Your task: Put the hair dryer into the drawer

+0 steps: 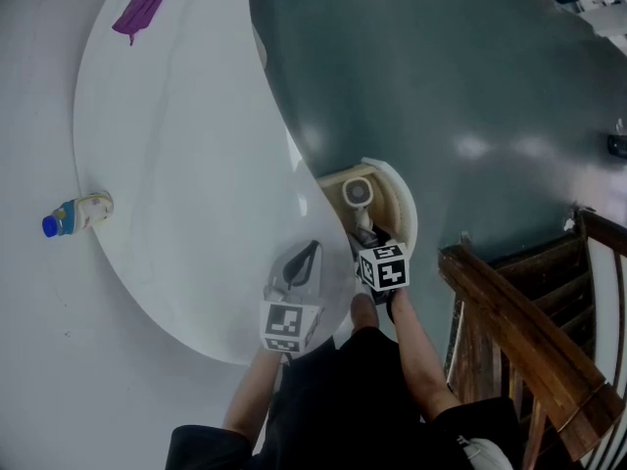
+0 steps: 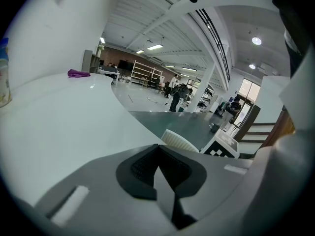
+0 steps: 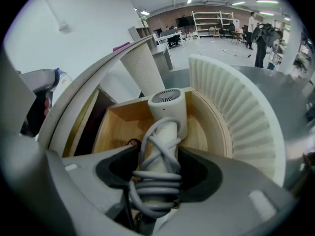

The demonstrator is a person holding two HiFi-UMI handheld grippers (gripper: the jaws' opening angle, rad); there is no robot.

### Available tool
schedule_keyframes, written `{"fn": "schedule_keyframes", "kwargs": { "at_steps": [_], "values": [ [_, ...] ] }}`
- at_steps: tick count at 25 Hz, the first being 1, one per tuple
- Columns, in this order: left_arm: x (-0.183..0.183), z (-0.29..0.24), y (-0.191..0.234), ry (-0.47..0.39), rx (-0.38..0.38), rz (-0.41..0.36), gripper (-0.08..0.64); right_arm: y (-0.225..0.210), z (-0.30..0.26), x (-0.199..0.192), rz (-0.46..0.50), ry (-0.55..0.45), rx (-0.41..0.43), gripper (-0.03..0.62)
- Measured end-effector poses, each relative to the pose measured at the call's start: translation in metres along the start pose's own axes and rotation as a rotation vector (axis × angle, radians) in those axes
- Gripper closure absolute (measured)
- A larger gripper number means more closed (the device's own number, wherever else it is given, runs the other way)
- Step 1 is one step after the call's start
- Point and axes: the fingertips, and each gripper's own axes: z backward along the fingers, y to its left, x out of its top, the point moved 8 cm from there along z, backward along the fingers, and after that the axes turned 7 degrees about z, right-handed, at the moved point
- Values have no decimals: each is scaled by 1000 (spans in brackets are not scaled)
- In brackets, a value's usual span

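Note:
A white hair dryer [image 1: 358, 194], its grey cord wound round the handle, hangs head-down in the open wooden drawer [image 1: 404, 209] of a round white table [image 1: 176, 164]. My right gripper [image 1: 364, 233] is shut on the wrapped handle. In the right gripper view the dryer [image 3: 167, 104] points into the drawer [image 3: 115, 127], whose ribbed white front curves round at the right, and the jaws [image 3: 160, 173] clamp the cord coils. My left gripper [image 1: 302, 260] rests over the tabletop's near edge, jaws together and holding nothing; the left gripper view shows it [image 2: 158, 168] above the white top.
A purple object [image 1: 143, 8] lies at the table's far side. A small bottle with a blue cap [image 1: 76, 213] lies at its left edge. A wooden stair railing [image 1: 519, 331] stands close on the right. The floor beyond is dark grey-green.

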Motion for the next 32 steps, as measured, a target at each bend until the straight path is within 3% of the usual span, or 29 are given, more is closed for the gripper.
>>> {"fn": "schedule_keyframes", "kwargs": {
  "at_steps": [9,16,24,32],
  "values": [
    [4,-1,1,-13,0,-14,552,-4,-10,-6,-27,4,-3,333],
    [1,-2,-2,-2,10,-23,552,-8,3,0,-41,-51,-20,333],
    [-1,3,-3,24,17,34,552,-4,17,6,-39,-89,-27,333],
    [3,21,-15,-13,20,0,552,4,46,17,-7,-153,-36,333]
  ]
}}
